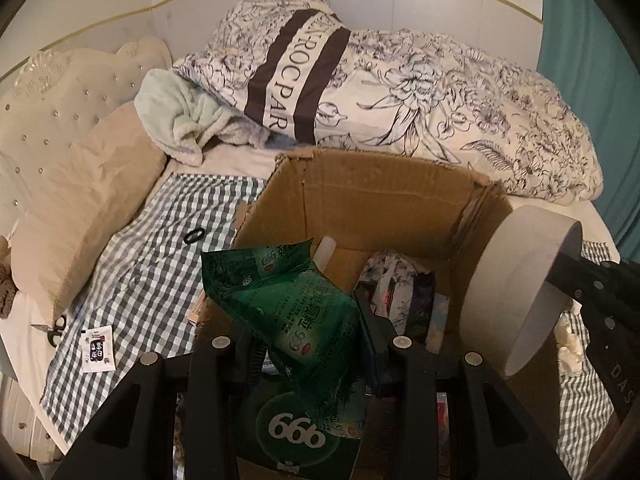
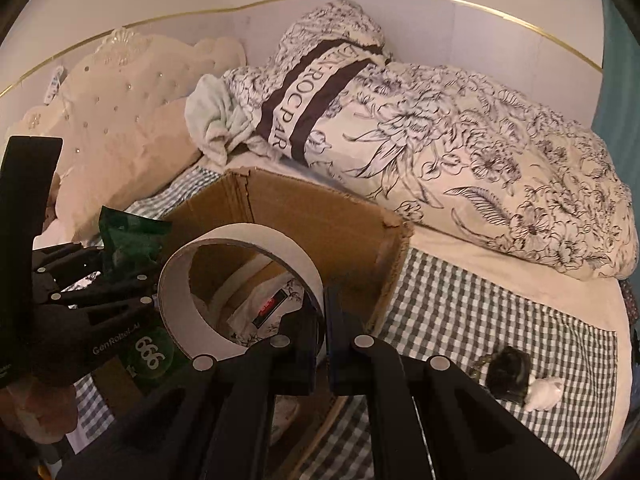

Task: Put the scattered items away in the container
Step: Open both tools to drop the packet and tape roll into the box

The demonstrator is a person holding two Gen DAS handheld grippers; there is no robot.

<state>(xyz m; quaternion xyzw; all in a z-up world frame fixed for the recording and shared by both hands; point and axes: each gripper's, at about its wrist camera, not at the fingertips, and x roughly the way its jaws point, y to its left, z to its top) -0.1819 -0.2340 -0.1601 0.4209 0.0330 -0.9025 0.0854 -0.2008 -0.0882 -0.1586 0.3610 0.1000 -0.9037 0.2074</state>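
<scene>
Left wrist view: left gripper point(image 1: 316, 344) clamped on green packet point(image 1: 296, 300), right gripper point(image 2: 320, 336) pinching tape ring point(image 2: 240, 280) wall, both over cardboard box point(image 1: 360, 200); next, probably lowering and releasing inside.

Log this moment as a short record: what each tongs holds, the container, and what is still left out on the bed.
left tongs: shut on green packet, over the box
right tongs: shut on cardboard ring, at the box opening
container: cardboard box, open, some items inside
still out: scissors, white sachet, black hair tie
surface: checked cloth
</scene>
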